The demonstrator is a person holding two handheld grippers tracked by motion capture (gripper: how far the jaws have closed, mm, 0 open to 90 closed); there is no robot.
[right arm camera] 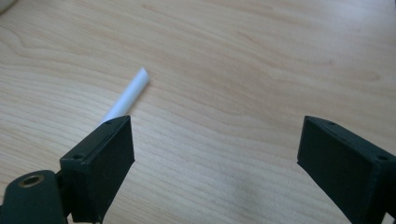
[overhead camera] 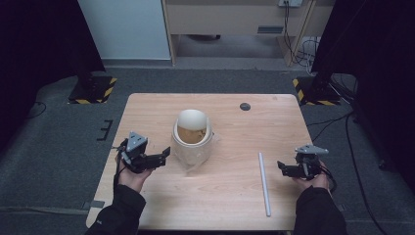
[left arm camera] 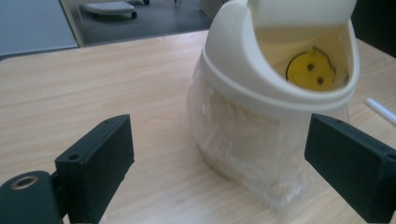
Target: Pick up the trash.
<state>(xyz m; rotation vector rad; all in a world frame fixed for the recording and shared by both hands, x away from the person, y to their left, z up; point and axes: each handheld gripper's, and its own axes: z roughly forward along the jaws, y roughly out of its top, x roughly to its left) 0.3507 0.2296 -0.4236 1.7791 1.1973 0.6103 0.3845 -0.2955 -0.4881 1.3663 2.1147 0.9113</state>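
A small cream bin [overhead camera: 192,139] with a tilted swing lid and a clear plastic liner stands at the middle of the wooden table [overhead camera: 147,112]. In the left gripper view the bin [left arm camera: 275,70] is close ahead, and a yellow round thing [left arm camera: 310,70] shows inside its mouth. My left gripper [overhead camera: 165,153] is open just left of the bin, apart from it, with its jaws [left arm camera: 224,140] wide and pointing at the bin. A thin white tube [overhead camera: 264,183] lies on the table's right half. To the right of the tube, my right gripper [overhead camera: 281,167] is open and holds nothing. In the right gripper view the tube [right arm camera: 128,95] runs behind the left jaw of my right gripper [right arm camera: 215,135].
A small dark round spot [overhead camera: 245,106] sits near the table's far edge. Two black stands on hazard-striped bases [overhead camera: 93,88] [overhead camera: 313,90] flank the far corners on the floor. Cables [overhead camera: 342,122] trail on the carpet at the right.
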